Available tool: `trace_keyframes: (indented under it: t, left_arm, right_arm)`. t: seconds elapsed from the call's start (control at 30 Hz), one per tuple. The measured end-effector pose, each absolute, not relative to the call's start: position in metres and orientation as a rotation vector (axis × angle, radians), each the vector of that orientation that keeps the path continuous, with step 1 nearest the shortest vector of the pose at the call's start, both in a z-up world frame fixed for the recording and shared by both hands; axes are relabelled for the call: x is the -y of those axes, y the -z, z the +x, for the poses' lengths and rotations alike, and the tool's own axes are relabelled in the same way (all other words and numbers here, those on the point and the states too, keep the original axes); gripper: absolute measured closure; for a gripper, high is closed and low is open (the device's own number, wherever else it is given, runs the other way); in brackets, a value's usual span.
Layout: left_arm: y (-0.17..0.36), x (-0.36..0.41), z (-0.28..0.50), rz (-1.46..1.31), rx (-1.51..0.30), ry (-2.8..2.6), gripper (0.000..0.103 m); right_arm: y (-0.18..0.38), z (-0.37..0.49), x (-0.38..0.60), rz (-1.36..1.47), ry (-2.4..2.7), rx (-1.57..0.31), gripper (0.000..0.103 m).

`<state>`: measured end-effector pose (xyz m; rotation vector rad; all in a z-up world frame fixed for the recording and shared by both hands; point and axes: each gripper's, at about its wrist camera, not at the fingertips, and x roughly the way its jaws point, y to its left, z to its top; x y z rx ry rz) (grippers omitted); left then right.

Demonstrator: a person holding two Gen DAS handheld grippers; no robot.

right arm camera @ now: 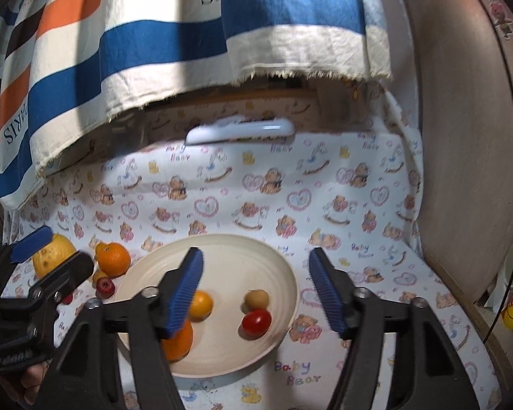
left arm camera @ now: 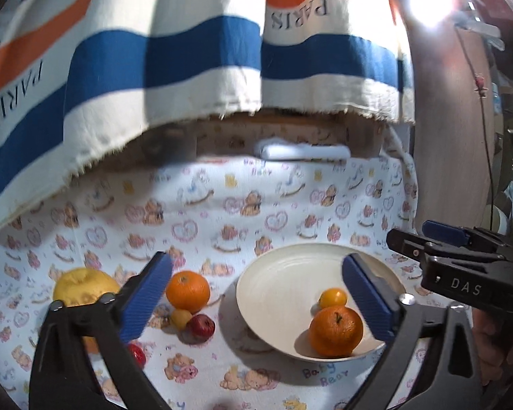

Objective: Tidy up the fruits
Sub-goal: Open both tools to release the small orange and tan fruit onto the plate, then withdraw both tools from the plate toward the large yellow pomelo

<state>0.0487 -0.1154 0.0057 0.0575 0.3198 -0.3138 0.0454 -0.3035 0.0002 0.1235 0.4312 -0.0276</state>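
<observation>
Right wrist view: right gripper [right arm camera: 254, 285] spread open, empty, above cream plate [right arm camera: 284, 266].
Plate: orange [right arm camera: 179, 341], cherry tomato [right arm camera: 255, 322].
Left gripper [left arm camera: 256, 294]: open, empty.

From my right wrist camera I see the right gripper [right arm camera: 256, 290] spread wide and empty over the cream plate [right arm camera: 284, 266]. On the plate: a big orange [right arm camera: 179, 341] at seven o'clock, a small orange fruit [right arm camera: 201, 304], a brownish fruit [right arm camera: 256, 299] and a red tomato [right arm camera: 255, 321]. At nine o'clock the left gripper [right arm camera: 48, 256] stands before a yellow fruit [right arm camera: 56, 251].
</observation>
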Motion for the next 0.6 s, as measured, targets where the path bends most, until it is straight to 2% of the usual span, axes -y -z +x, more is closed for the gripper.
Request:
trace_keyframes:
  t: [0.07,0.3,0.6]
  left_arm:
    - [-0.007,0.117,0.048,0.066,-0.313,0.321,0.002]
    - [-0.010,0.111,0.050,0.069,-0.338,0.301,0.002]
    - [-0.059,0.054,0.025,0.033,-0.306,0.232,0.002]
  right_arm:
    - [-0.002,0.043,0.304,0.125,0.033,-0.408,0.016]
    - [-0.007,0.039,0.305,0.122,0.051,-0.373,0.015]
    - [-0.013,0.031,0.302,0.148,0.000,-0.362,0.014]
